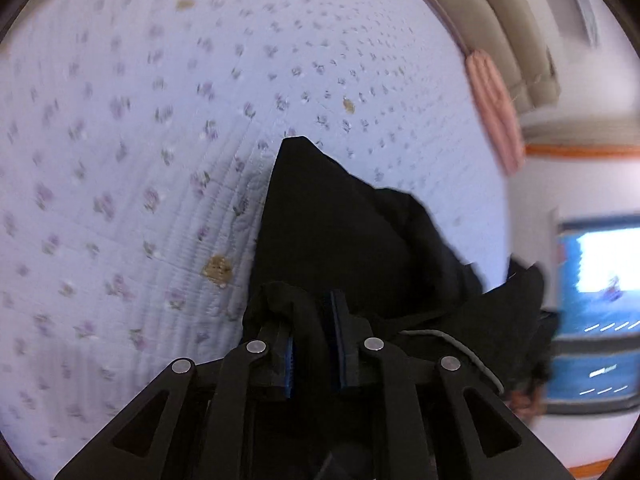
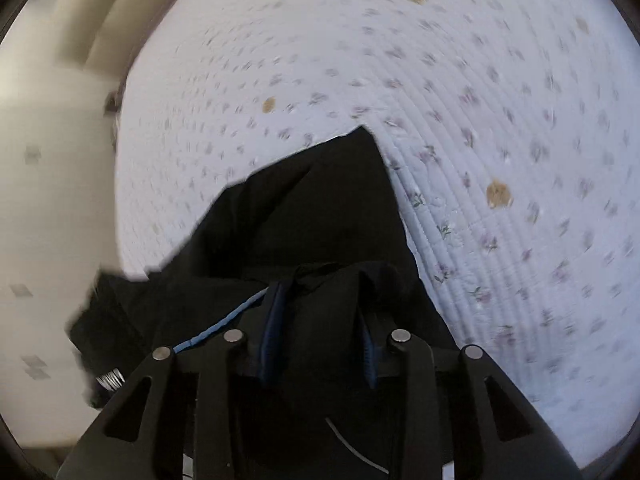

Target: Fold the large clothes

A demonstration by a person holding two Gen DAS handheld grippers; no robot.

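A large black garment (image 1: 340,220) hangs from my left gripper (image 1: 314,320), which is shut on a bunched edge of it, above a pale floral quilt (image 1: 140,140). A thin grey cord (image 1: 460,348) lies on the cloth at the right. In the right wrist view the same black garment (image 2: 312,208) hangs from my right gripper (image 2: 324,304), which is shut on its edge. A blue cord (image 2: 224,320) runs along the cloth to the left of the fingers. The garment's lower part hangs free over the quilt (image 2: 480,100). Both views are blurred by motion.
The quilt covers a bed and has a few tan patches (image 1: 218,268). A pink striped cloth (image 1: 496,112) and a beige headboard (image 1: 500,20) lie at the bed's far edge. A window (image 1: 600,260) is at the right. Pale floor (image 2: 48,200) lies left of the bed.
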